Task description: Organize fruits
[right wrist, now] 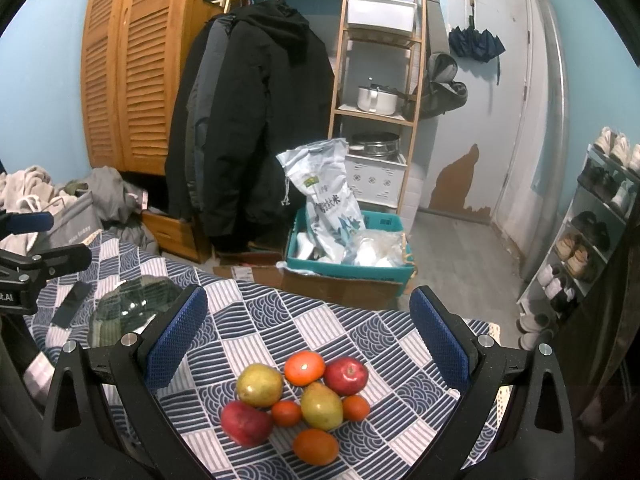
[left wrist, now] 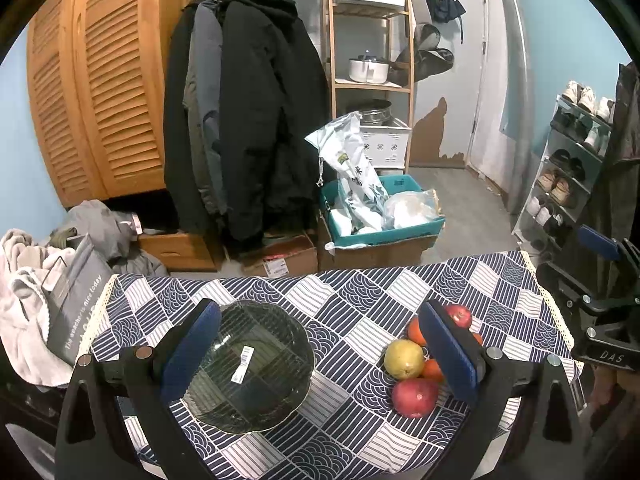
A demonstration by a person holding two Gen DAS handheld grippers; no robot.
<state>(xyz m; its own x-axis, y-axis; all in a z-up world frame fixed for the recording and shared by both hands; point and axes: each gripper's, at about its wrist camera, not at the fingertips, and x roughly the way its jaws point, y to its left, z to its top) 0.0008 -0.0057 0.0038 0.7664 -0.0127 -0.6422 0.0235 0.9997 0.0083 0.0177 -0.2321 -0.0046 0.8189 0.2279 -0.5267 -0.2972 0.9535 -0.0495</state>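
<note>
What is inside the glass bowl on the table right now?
No fruit lies in the glass bowl; only a white label shows on it, and the patterned tablecloth shows through. The left gripper finger covers the bowl's left edge.

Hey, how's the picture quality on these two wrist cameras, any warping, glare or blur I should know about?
Left wrist view: strong fisheye bending, black corners; the glass plate stays legible, sticker included. Right wrist view: same warp, the door frame bows; the fruit pile is sharp and evenly lit, while the plate shows pale reflections.
</note>
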